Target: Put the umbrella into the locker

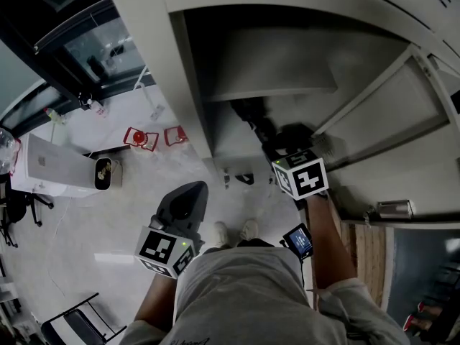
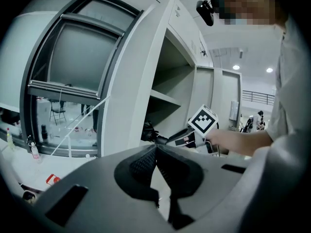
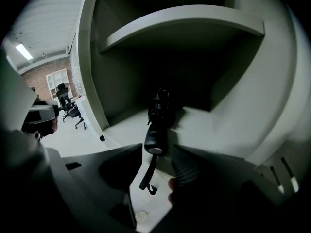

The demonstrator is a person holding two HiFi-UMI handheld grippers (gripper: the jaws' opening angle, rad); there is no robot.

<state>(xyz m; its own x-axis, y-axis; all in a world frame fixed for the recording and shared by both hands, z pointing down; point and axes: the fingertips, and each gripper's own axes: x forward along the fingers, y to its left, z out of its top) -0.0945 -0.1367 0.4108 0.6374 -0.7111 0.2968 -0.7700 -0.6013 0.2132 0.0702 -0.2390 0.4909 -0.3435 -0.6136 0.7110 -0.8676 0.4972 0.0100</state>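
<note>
1. My left gripper [image 2: 156, 149] is held outside the locker [image 1: 192, 85], to the left of its open front. Its jaws are together, tips meeting, with nothing between them. From its view, the locker's left side wall stands just ahead, and the umbrella [image 2: 148, 132] shows as a dark shape inside the opening.

2. The locker is open. A shelf [image 3: 184, 21] divides the interior. The umbrella lies in the compartment under this shelf, resting on the locker floor [image 3: 209, 125]. It is folded, black, and lies lengthwise: the canopy end points to the back wall, and the handle [image 3: 155, 142] points out to the front. A strap [image 3: 147, 174] trails from the handle end toward the front edge.

3. My right gripper [image 3: 157, 152] reaches into that lower compartment, angled downward. Its jaws are apart. The handle end sits at the gap between the two tips, with a narrow space visible on each side, and I see no pad pressing on it. The strap runs back through the gap between the jaws.

4. In the head view, the marker cube [image 1: 300, 175] of the right gripper sits at the locker's front edge, and the umbrella lies just beyond it, deeper in the compartment.
</note>
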